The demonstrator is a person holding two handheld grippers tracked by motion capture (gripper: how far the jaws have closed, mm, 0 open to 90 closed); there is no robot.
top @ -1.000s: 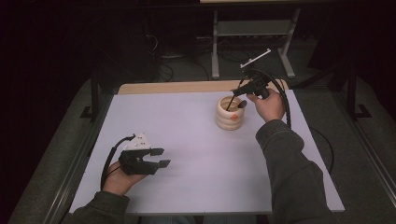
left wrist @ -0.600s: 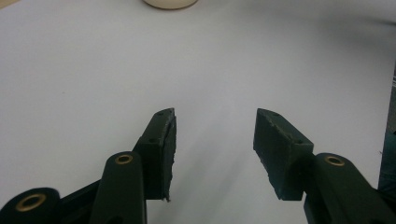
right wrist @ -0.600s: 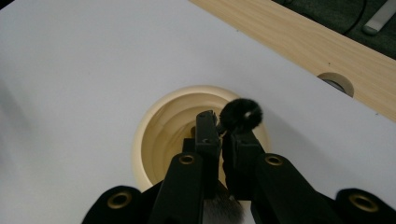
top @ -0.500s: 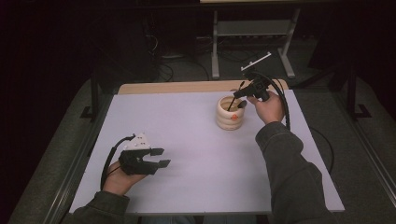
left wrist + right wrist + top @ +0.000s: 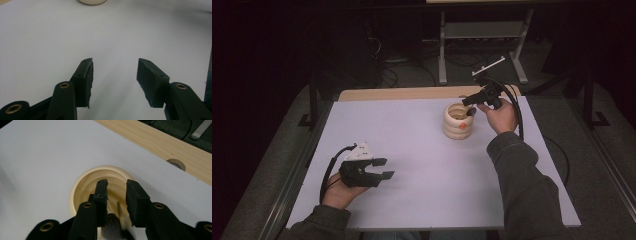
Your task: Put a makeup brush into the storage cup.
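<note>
Bright table, dark surroundings, soft focus

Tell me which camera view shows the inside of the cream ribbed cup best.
The right gripper view: it looks straight down into the cream ribbed cup, where a brush stands. The high view shows its whole ribbed side from afar; the left gripper view catches just its base.

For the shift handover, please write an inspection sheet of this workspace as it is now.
Surface: white tabletop, bare in the middle; wooden strip at the far edge.
Job's things: cream ribbed holder upright; a brush stands in it.
Clutter: nothing seen.
Grippers: left gripper open, low over the table. Right gripper over the holder's mouth, jaws just opened, off the brush.
Cables: black cable trails from the right gripper.
Surroundings: dark floor, metal stand behind.
</note>
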